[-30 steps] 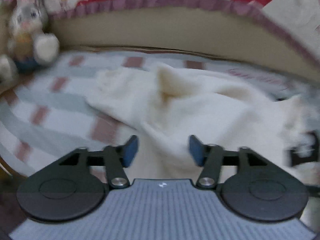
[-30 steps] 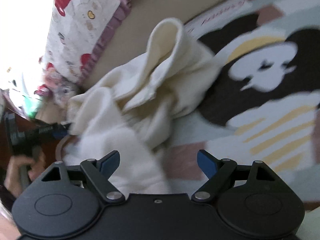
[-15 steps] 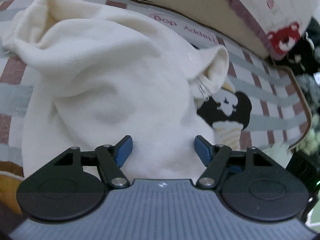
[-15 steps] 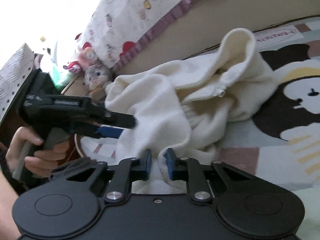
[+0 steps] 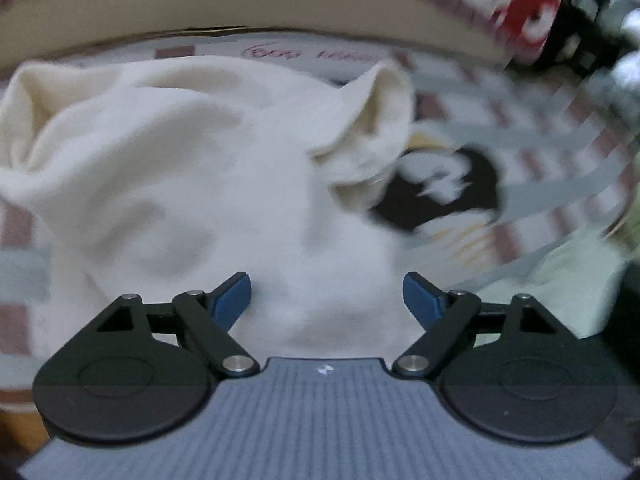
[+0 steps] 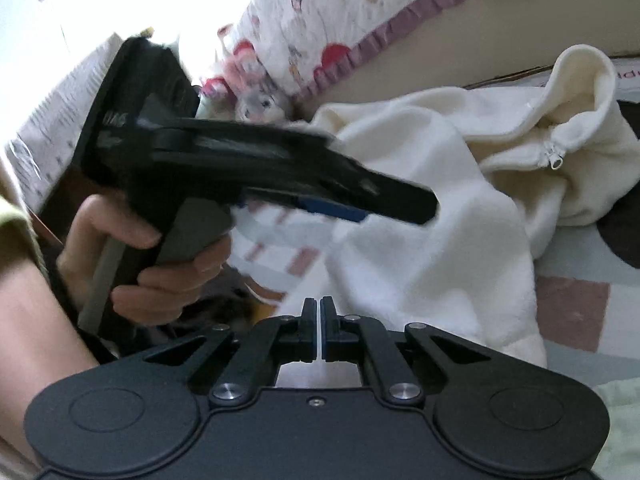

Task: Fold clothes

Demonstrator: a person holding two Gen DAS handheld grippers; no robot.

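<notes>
The left claw (image 5: 326, 292) is released. Its blue pads stand wide apart and its jaws have just been opening. Cream cloth shows in the gap between them, but neither pad presses on it.

From that claw outward, the cream fleece garment (image 5: 180, 184) fills the left wrist view from 6 o'clock up to 12 and across to 9. It lies bunched on the patterned mat (image 5: 560, 140). One floppy fold stands up toward 1 o'clock. Just beyond it, at 2 o'clock, is a blurred black-and-white cartoon print on the mat. A pale green cloth (image 5: 560, 280) lies at 3 o'clock, beside the right pad.

The right claw (image 6: 318, 308) is clenched, with its jaws having just been closing and the fingers now almost touching. The garment's edge reaches its tips at 12 to 1 o'clock. Whether a hem is pinched between them cannot be told.

In the right wrist view the garment spreads from there toward 2 o'clock, where a zipper pull (image 6: 556, 162) hangs at an open collar. At 9 to 10 o'clock the left hand (image 6: 160, 264) grips the other tool's handle. That tool's fingers reach over the cloth near the centre. Past them, at 11 o'clock, sits a blurred plush toy (image 6: 260, 100). A quilt (image 6: 340, 20) with a purple frill is at 12.
</notes>
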